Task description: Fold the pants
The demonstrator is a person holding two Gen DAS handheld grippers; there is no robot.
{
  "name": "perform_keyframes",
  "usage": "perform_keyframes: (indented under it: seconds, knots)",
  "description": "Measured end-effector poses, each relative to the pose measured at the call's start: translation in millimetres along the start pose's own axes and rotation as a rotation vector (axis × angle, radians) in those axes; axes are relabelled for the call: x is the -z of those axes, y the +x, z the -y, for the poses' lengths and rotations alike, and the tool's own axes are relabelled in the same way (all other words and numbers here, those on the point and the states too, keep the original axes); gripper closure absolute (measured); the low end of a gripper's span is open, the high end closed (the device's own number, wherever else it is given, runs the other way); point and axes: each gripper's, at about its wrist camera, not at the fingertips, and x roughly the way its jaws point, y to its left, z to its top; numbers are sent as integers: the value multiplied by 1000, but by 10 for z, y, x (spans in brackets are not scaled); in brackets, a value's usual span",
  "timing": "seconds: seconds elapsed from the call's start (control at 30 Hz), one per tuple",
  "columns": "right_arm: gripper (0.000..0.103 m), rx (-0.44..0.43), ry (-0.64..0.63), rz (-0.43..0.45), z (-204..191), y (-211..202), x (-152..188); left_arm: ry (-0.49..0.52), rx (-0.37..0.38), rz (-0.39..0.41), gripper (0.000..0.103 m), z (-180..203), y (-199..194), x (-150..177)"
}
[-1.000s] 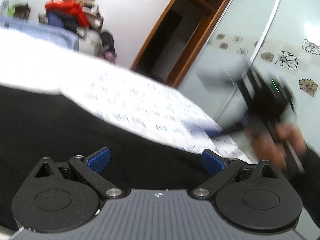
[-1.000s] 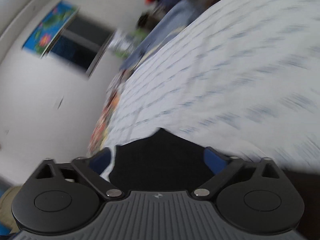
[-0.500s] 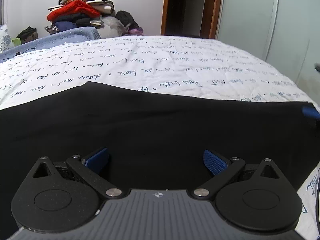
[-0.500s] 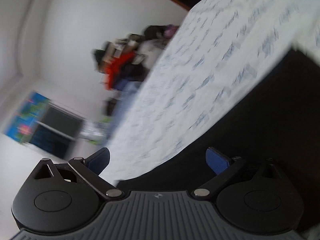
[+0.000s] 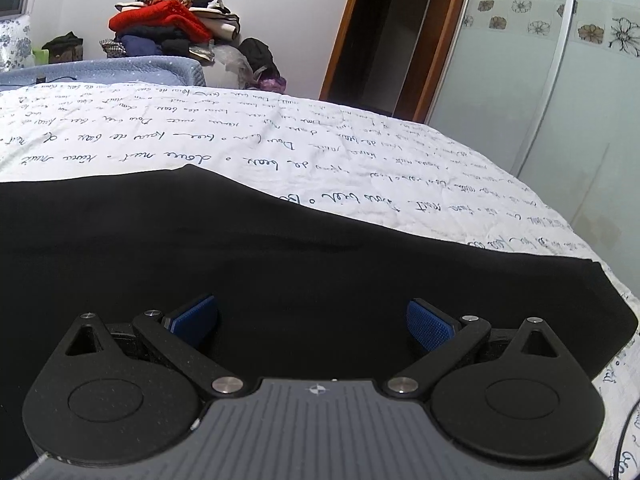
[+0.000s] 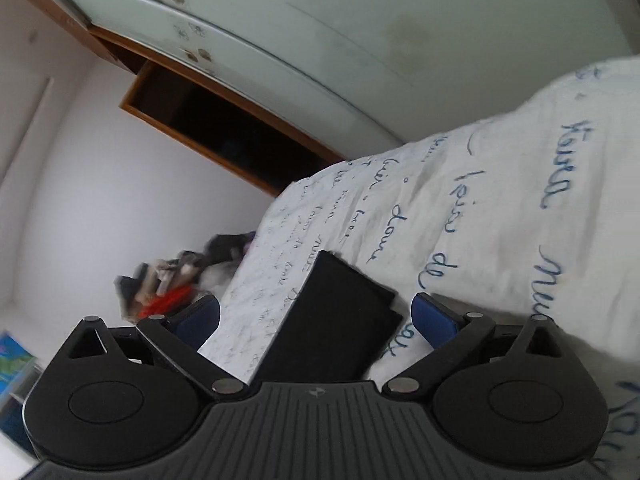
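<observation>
Black fabric pants (image 5: 280,264) spread flat on white script-printed bed quilt (image 5: 240,140), left gripper (image 5: 312,320) spread above them, right gripper (image 6: 316,320) spread over their corner, heaped clothes pile (image 5: 176,24) and frosted floral wardrobe door (image 5: 520,80) beyond

Black pants (image 5: 256,264) against white bedspread (image 5: 280,148) printed with dark blue cursive script. Left gripper (image 5: 312,322): matte black arms, ribbed grey body, blue textured pads (image 5: 428,326). Right gripper (image 6: 316,320) same black, grey and blue; black pants (image 6: 332,320) between its fingers. Background: clothes pile (image 5: 176,28) topped in black, with bright red knit, navy and cream layers; pale frosted wardrobe door (image 5: 520,80) with brown and black flower band; brown wooden door frame (image 5: 344,36); light blue speckled fabric (image 5: 120,70); white wall (image 5: 288,4).
</observation>
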Motion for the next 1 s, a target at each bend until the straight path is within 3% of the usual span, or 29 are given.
perform_keyframes:
  seconds: [0.13,0.27,0.4,0.5,0.57,0.6,0.7,0.8,0.9,1.0]
  knots:
    - [1,26,48,-98,-37,77,-67,-7,2,8,1,-6,-15,6]
    - [0,142,-5,-192,-195,330,-55,-22,1,21,1,-25,-47,21]
    - [0,175,15,-217,-230,439,-133,-37,3,34,1,-49,-86,33]
    - [0,88,114,-155,-145,365,-188,-53,13,40,1,-79,-96,32]
    - [0,-69,193,-113,-38,320,-193,-61,19,44,1,-91,-101,33]
    - [0,-107,232,-108,21,345,-183,-65,21,46,1,-97,-104,34]
    - [1,-139,234,-72,75,378,-140,-73,27,49,1,-112,-110,32]
    - [0,-128,198,-91,-4,330,-63,-79,31,51,1,-119,-111,32]
    - [0,-233,257,-143,34,343,-16,-88,36,53,1,-137,-113,35]
    - [1,-182,256,-147,54,395,-71,-90,38,52,1,-133,-107,32]
